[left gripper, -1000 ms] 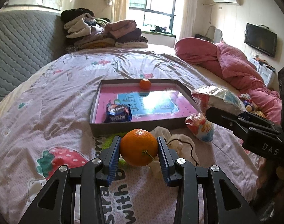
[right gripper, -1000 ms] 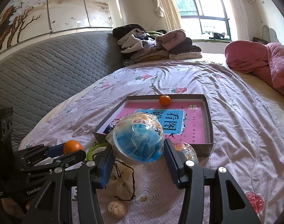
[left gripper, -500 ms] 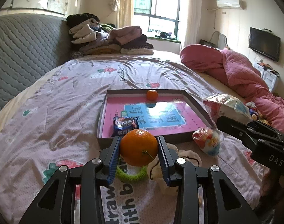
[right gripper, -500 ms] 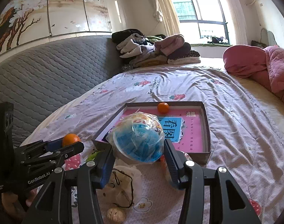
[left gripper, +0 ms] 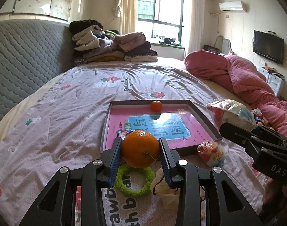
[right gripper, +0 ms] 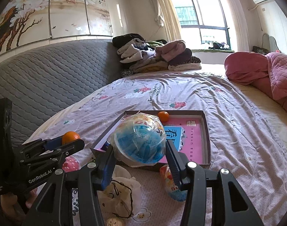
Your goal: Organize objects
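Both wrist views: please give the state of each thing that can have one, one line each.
left gripper: shut on orange, lifted
right gripper: shut on wrapped ball, lifted
box: open, lying flat on bed
small orange: resting inside box
green ring: lying flat on bed

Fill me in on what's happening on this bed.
A person is tidying loose items into a shallow box on the bed, with a tool in each hand. The left tool grips an orange near the box's front edge. The right tool grips a bagged blue snack, also near the front edge. A small orange already sits at the far side of the box. A green ring and another snack bag lie on the sheet outside it.
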### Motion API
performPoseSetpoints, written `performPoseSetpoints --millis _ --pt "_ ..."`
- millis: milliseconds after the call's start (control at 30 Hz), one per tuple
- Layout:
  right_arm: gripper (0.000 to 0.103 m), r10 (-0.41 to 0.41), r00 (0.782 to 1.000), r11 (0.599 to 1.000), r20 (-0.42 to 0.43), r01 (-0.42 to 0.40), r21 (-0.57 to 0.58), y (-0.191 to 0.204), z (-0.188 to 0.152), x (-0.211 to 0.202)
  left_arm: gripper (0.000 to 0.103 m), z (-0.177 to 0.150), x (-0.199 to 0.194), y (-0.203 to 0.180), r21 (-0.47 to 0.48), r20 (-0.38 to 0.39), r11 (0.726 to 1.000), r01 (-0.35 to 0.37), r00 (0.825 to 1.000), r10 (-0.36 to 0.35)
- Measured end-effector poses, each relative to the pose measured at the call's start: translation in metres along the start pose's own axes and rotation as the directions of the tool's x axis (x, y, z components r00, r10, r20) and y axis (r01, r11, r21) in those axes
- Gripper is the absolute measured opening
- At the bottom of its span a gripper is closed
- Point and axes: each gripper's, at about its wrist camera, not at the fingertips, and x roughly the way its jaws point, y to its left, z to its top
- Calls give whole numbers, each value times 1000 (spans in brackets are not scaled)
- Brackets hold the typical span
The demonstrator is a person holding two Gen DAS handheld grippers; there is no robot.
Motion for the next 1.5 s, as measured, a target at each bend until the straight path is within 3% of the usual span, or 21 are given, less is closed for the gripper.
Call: performPoseSetpoints --millis 867,1133,1500 --pt "51 -66 998 998 21 66 -14 -11 20 23 40 16 40 -11 21 -31 1000 -15 999 16" --pt "51 -88 996 996 -15 88 -6 -22 23 44 40 22 62 -16 1 -55 999 46 997 -46" --pt "51 -113 991 993 -68 115 21 -41 23 71 40 30 102 -19 0 -101 998 63 993 -63"
